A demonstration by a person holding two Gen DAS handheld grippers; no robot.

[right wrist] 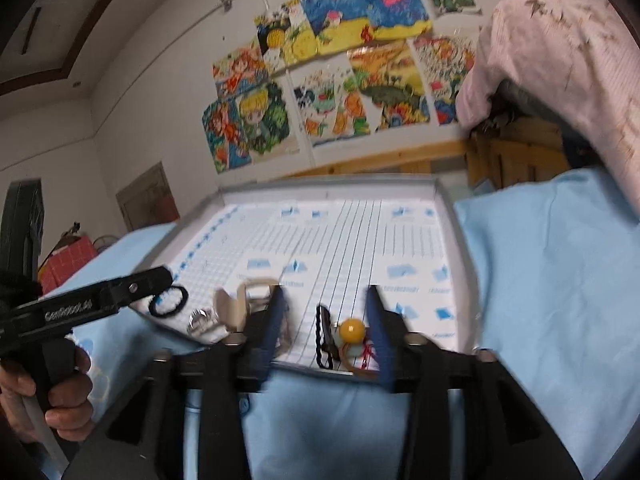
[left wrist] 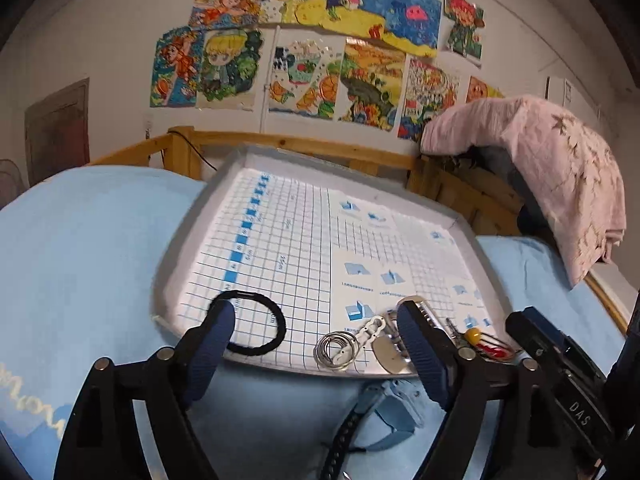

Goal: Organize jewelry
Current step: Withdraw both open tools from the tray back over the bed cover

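Note:
A white gridded tray (left wrist: 304,240) lies on a blue bed sheet; it also shows in the right wrist view (right wrist: 352,232). Along its near edge lie a black hair tie (left wrist: 256,322), silver rings (left wrist: 335,350) with a white clasp, a metal tag (left wrist: 390,354) and a yellow bead with red thread (left wrist: 474,336). My left gripper (left wrist: 316,320) is open and empty, its fingers straddling the hair tie and the rings. My right gripper (right wrist: 326,308) is open and empty, with the yellow bead (right wrist: 351,330) and a black wavy hair clip (right wrist: 324,336) between its fingers. The hair tie (right wrist: 169,301) lies to its left.
The left gripper's body (right wrist: 80,304), held by a hand, crosses the left of the right wrist view. The right gripper's body (left wrist: 560,364) shows at the right of the left wrist view. A wooden bed rail (left wrist: 304,144), a pink cloth (left wrist: 560,168) and wall drawings stand behind.

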